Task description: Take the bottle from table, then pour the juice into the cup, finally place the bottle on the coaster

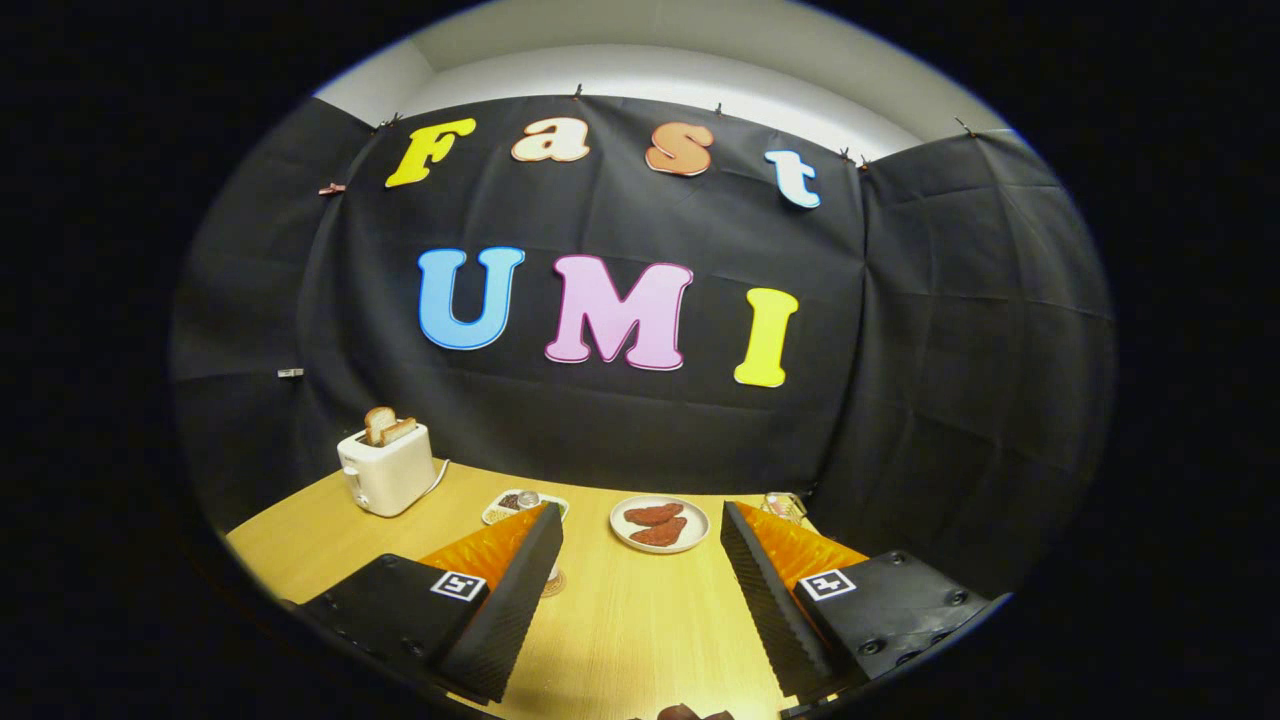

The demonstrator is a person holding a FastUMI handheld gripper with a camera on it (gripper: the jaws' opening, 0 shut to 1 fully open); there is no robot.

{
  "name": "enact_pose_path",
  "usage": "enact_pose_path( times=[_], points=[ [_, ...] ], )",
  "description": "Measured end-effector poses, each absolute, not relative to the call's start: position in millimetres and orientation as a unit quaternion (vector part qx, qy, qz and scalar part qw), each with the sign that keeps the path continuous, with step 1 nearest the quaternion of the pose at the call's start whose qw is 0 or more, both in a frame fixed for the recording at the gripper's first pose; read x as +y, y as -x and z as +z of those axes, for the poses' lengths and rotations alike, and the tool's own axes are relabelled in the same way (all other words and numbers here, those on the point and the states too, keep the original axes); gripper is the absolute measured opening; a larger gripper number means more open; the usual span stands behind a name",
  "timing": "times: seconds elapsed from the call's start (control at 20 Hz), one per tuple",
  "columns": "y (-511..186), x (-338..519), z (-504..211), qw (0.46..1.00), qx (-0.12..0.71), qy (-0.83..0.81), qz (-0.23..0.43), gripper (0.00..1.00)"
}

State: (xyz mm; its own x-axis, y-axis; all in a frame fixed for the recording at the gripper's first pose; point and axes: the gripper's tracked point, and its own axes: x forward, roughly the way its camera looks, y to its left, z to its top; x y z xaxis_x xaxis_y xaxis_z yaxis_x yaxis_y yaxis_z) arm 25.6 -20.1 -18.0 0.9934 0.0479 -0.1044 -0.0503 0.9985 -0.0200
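Coaster [553,583]: a patterned round edge is seen in the lower centre-left of the frame, lying on the wooden table [640,630] and partly hidden by the left finger. The gripper [640,512] is held above the table with fingers spread wide; nothing is pinched. A dark reddish rounded object [690,712] is noted at bottom centre, between the finger bases; whether it is the bottle cannot be told. Beyond the fingertips a white plate [700,535] with two reddish-brown pieces is recorded. A small tray [500,510] lies behind the left fingertip. A white toaster [385,475] with toast [388,427] stands at centre-left.
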Motion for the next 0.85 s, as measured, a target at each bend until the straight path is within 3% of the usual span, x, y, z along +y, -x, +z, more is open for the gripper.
enact_pose_path(
  times=[0.4, 0.85],
  points=[
    [33.9, -49.0, -14.1, 0.998, 0.058, -0.005, -0.023, 0.97],
    [43.3, -45.3, -9.4, 0.998, 0.057, -0.011, -0.028, 0.97]
  ],
)
